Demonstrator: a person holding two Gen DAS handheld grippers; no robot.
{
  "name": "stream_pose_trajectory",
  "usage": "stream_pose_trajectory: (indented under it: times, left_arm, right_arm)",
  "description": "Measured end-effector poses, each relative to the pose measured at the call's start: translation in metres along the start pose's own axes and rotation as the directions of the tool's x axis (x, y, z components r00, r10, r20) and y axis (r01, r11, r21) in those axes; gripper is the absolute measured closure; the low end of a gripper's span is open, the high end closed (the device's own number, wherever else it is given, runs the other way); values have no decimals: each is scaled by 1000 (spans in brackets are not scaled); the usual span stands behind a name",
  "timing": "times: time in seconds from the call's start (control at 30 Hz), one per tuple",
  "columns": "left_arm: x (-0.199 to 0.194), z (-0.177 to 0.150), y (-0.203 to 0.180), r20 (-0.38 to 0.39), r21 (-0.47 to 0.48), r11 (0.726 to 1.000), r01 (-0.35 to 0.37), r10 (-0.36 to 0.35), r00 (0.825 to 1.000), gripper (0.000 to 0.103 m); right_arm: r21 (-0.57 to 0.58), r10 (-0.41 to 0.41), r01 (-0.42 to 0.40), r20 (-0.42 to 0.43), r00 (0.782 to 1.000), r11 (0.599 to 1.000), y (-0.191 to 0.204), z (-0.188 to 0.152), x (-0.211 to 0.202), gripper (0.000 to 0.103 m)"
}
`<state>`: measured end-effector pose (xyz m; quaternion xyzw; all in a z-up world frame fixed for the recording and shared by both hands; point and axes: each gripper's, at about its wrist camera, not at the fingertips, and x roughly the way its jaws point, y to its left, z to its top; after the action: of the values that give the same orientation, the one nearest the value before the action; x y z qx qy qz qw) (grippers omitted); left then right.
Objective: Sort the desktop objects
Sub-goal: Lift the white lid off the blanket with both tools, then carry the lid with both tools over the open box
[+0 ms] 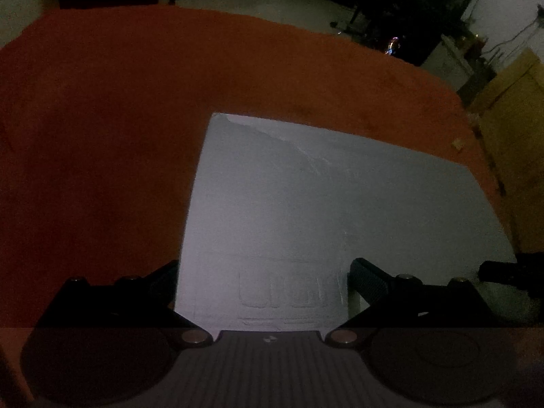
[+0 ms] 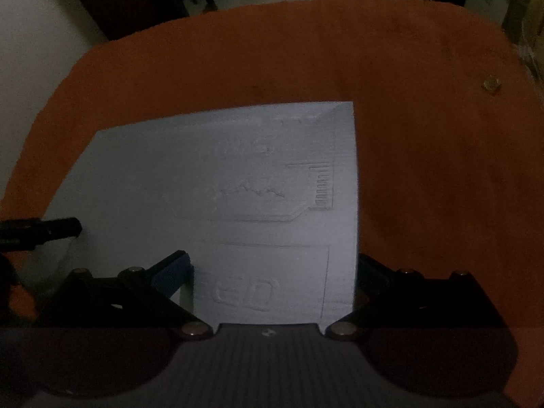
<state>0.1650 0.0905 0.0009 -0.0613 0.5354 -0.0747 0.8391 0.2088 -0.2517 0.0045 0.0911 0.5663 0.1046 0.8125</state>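
Now both grippers sit at the near edge of a pale foam block (image 1: 306, 204) lying on the orange cloth (image 1: 102, 119). Left gripper (image 1: 263, 282) and right gripper (image 2: 273, 272) each straddle a corner, jaws wide; whether the pads press it, I cannot tell. Seemingly a two-handed lift is next: squeeze evenly, since the grainy, embossed foam looks light and crumbly.

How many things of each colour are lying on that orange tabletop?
White foam block: 1
Small yellowish bit: 1
Total: 2
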Motion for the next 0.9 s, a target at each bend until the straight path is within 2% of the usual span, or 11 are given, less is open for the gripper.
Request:
stream_pose_trajectory:
  times: [0.07,0.2,0.47,0.6,0.7,0.9]
  left_arm:
    - [6,-2,-3,-9,12,1000,-10,10,1000,0]
    - [-2,-12,4,26,46,999,-27,25,999,0]
    - [4,-15,9,-6,38,999,-28,28,1000,1]
    - [11,-14,8,-16,101,992,-75,77,997,1]
    - [16,-12,4,-17,143,985,-94,97,995,1]
    - [14,-8,1,-14,140,986,-92,95,995,1]
  right_arm:
    - [-1,-8,8,-17,1000,1000,0,1,10,0]
    - [6,-6,6,-17,1000,1000,-2,5,24,0]
    - [-60,-9,10,15,1000,998,5,2,35,0]
    - [-87,-10,15,52,999,996,10,4,43,1]
    - [-126,-27,32,42,999,991,15,10,45,0]
    - [-52,-15,16,31,999,999,3,15,50,0]
